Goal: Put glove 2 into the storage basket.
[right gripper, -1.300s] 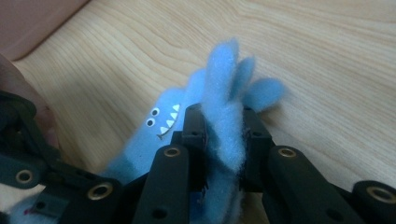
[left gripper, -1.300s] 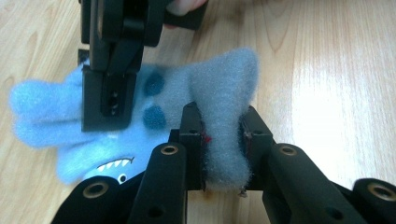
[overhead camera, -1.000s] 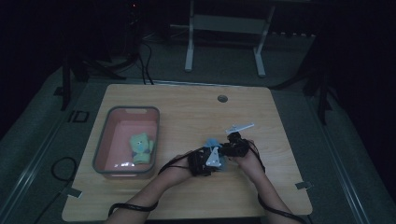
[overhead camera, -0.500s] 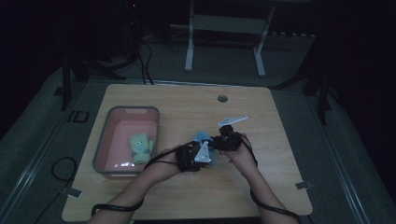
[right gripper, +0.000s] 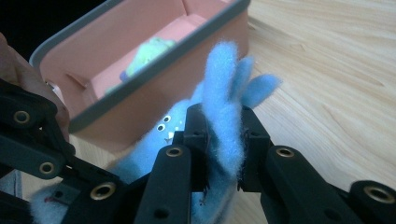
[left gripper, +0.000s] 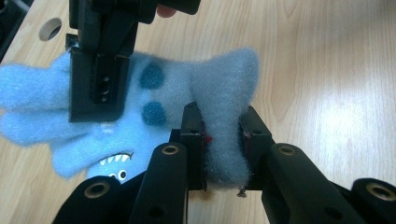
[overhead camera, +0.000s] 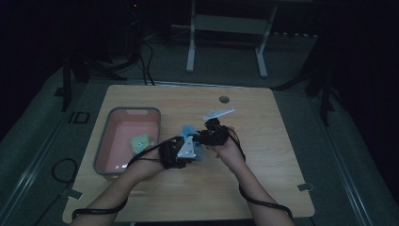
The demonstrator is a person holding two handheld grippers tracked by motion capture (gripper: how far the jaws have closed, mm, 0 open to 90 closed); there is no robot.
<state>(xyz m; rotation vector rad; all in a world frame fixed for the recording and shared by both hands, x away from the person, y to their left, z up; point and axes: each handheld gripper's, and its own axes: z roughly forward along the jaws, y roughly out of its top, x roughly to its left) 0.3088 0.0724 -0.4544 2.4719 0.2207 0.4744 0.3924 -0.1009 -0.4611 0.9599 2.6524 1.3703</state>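
Since a second before, both hands had carried the fuzzy blue shark-faced plush toy (overhead camera: 190,141) toward nine o'clock, off the light wooden table (overhead camera: 263,188) and closer to the pink grey-rimmed plastic bin (overhead camera: 109,141), so a drop there looked likely. The left gripper (left gripper: 220,140) pinched one flap and the right gripper (right gripper: 223,144) another. The right gripper view showed a green soft toy (right gripper: 152,51) lying in the bin; the left gripper view showed the toy's teeth and dark spots.

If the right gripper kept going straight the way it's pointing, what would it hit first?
Likely the pink bin. The right gripper, shut on the blue plush toy, points toward the bin's near wall, just past the toy and the left gripper. Depth is hard to judge.
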